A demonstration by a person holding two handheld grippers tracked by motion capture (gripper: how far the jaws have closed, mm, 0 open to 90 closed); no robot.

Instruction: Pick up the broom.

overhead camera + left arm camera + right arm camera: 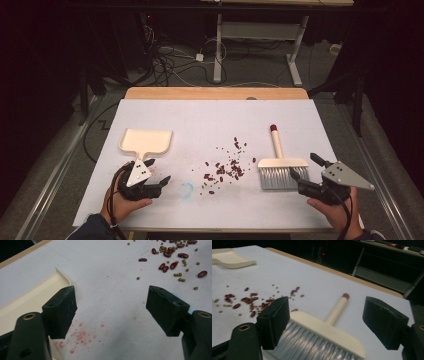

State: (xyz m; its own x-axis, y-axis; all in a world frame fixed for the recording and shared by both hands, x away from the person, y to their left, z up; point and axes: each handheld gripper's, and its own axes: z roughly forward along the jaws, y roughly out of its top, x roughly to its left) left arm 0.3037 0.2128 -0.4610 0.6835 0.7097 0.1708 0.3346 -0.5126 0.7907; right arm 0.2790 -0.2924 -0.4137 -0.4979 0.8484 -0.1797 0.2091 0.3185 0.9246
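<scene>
A cream dustpan (146,141) lies on the white table sheet at the left, its short handle toward the person. My left gripper (157,171) stands open just right of that handle, with nothing between its jaws; in the left gripper view (111,300) the dustpan (30,297) lies beside the left jaw. A cream hand brush (280,165) with grey bristles and a red-tipped handle lies at the right. My right gripper (304,165) is open beside the bristles. In the right gripper view (327,302) the brush (324,335) lies between and below the jaws, untouched.
Red beans and small green ones (227,167) are scattered between dustpan and brush, also seen as beans (172,257) and beans (249,302). Pink specks (80,336) and a faint blue mark (186,189) stain the sheet. A wooden table edge (215,93) runs along the far side.
</scene>
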